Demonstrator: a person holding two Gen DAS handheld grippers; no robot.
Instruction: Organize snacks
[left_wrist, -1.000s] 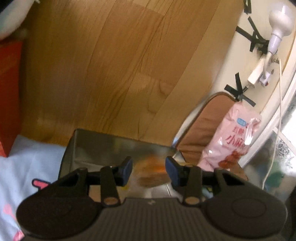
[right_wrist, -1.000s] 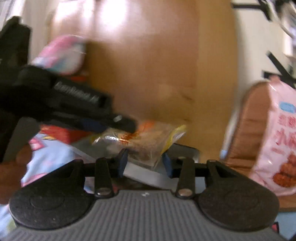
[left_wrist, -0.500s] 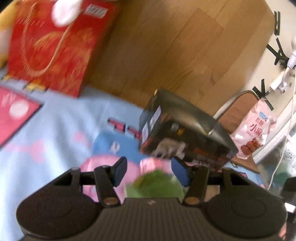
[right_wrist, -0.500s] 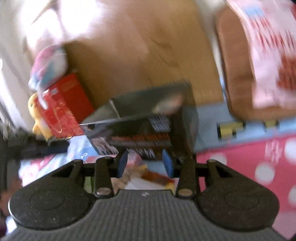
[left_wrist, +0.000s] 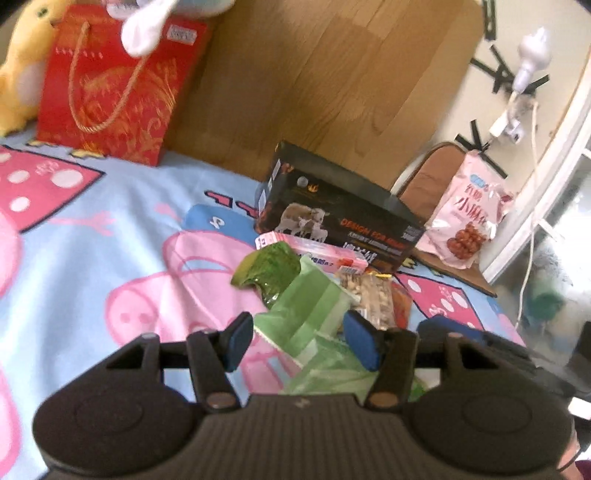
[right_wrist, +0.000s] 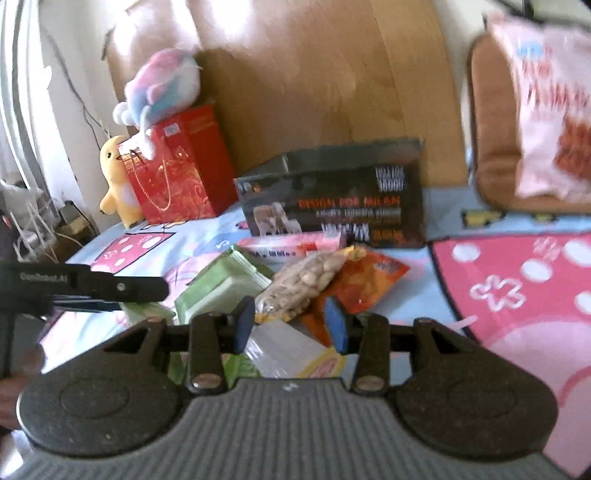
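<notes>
A black open-topped box (left_wrist: 332, 210) (right_wrist: 332, 199) stands on the cartoon bedsheet by the wooden headboard. In front of it lies a pile of snacks: a pink packet (left_wrist: 317, 254) (right_wrist: 291, 245), light green packets (left_wrist: 314, 306) (right_wrist: 221, 284), a dark green packet (left_wrist: 273, 269), a peanut bag (left_wrist: 369, 299) (right_wrist: 306, 280) and an orange packet (right_wrist: 365, 280). My left gripper (left_wrist: 299, 343) is open over the light green packets. My right gripper (right_wrist: 290, 325) is open above the peanut bag and a white-yellow packet (right_wrist: 295, 354). Both are empty.
A red gift bag (left_wrist: 114, 85) (right_wrist: 181, 173) with plush toys stands at the back left. A pink snack bag (left_wrist: 465, 218) (right_wrist: 550, 122) leans on a brown cushion (left_wrist: 424, 181) at the right. The left gripper's body (right_wrist: 85, 286) shows in the right wrist view.
Both grippers pulled back and down from over the box to the snack pile. The snack bag seen between the right fingers a second ago is gone from them.
</notes>
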